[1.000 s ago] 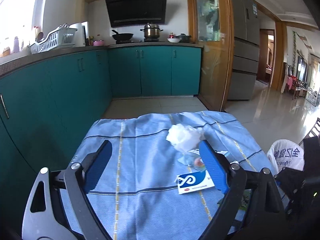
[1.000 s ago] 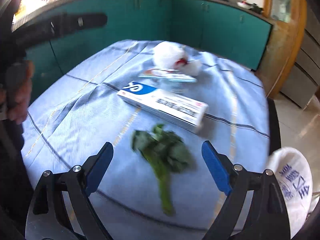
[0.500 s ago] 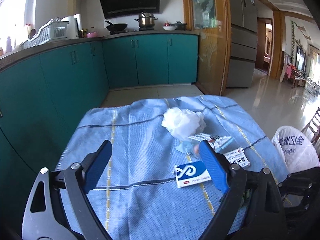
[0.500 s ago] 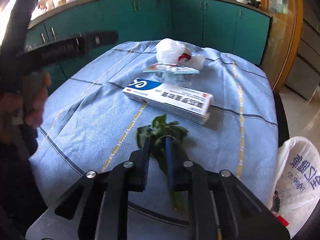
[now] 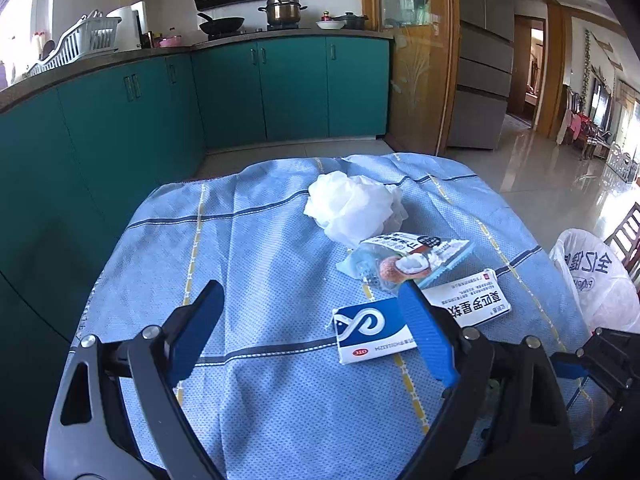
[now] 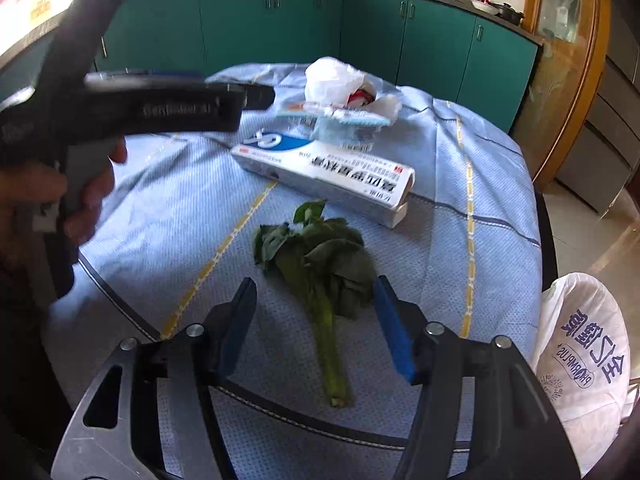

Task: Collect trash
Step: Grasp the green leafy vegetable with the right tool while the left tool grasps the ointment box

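Looking along our right gripper (image 6: pixel 314 324), we see its blue fingers (image 6: pixel 390 330) parted about halfway, having just been opening, with the stalk of a wilted green vegetable (image 6: pixel 320 264) lying between them on the blue cloth and neither pad pressing on it. That vegetable sits at lower centre of the right wrist view, leaves toward the middle of the frame, flat on the surface (image 6: pixel 180 208). Just beyond its leaves lies a long white and blue medicine box (image 6: pixel 324 172), set on a slant, and past that a snack wrapper (image 6: pixel 340 120) with a crumpled white plastic bag (image 6: pixel 340 80) behind it at upper centre. At the lower right edge a white trash bag (image 6: pixel 580 348) with blue print hangs off the side of the surface. At the left of that frame a hand (image 6: pixel 80 196) grips our left gripper's handle. In the left wrist view our left gripper (image 5: pixel 310 312) has its fingers (image 5: pixel 424 336) spread wide with nothing between them, above bare cloth at lower centre; its right finger overlaps the medicine box (image 5: pixel 368 328) in the picture. Teal cabinets (image 5: pixel 280 88) fill the upper frame.
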Motion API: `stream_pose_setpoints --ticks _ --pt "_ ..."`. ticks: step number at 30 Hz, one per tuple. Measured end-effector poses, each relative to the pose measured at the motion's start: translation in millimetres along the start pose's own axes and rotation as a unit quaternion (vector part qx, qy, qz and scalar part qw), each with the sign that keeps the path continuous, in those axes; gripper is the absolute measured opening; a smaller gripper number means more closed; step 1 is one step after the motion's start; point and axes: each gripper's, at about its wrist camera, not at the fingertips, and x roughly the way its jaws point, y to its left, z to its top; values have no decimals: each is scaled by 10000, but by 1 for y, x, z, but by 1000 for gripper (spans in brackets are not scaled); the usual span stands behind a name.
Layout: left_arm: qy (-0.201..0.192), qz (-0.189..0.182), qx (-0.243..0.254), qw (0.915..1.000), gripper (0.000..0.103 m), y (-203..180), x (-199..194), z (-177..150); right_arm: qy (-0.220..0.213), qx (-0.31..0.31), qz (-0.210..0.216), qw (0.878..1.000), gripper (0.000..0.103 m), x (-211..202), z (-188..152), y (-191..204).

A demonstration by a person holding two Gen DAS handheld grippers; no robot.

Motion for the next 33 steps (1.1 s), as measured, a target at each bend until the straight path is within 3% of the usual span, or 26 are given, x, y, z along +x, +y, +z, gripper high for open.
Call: stream_pose_setpoints --ticks 1,2,4,6,10,12,16,22,27,29,31,33 --pt "4 43 -28 10000 89 2 0 0 -41 7 50 10000 52 0 0 1" --pt "12 52 -54 10000 89 3 1 0 -45 -4 132 9999 36 -1 0 3" --pt "21 51 -137 9999 89 7 2 1 -70 -48 109 9999 20 -3 0 4" --pt "35 24 -219 9998 89 11 3 2 -126 -28 173 9998 16 -6 1 3" --pt "66 -320 -240 9992 89 11 10 1 -218 60 123 9997 16 -13 1 -6" --pt "141 -685 -132 9975 89 4 16 0 -207 179 48 9996 16 -15 -1 -14" --pt "281 -1029 135 9942 92 -10 26 -5 -82 442 -56 9990 17 -14 -4 -32" --pt "681 -1838 114 9805 92 -13 39 -7 -63 794 -216 9966 24 -20 -9 -57" --pt "953 -2014 304 9744 82 -20 42 -14 -60 930 -288 9952 32 -22 -12 -65" --pt "1164 -2067 563 9698 67 -25 40 -18 -71 946 -304 9950 38 -22 -12 -66" --pt "1364 -2112 930 9634 67 -30 33 -24 -97 944 -308 9950 41 -24 -11 -66" --pt "1397 -2005 1158 9627 67 -32 27 -27 -137 944 -307 9950 48 -25 -11 -66"
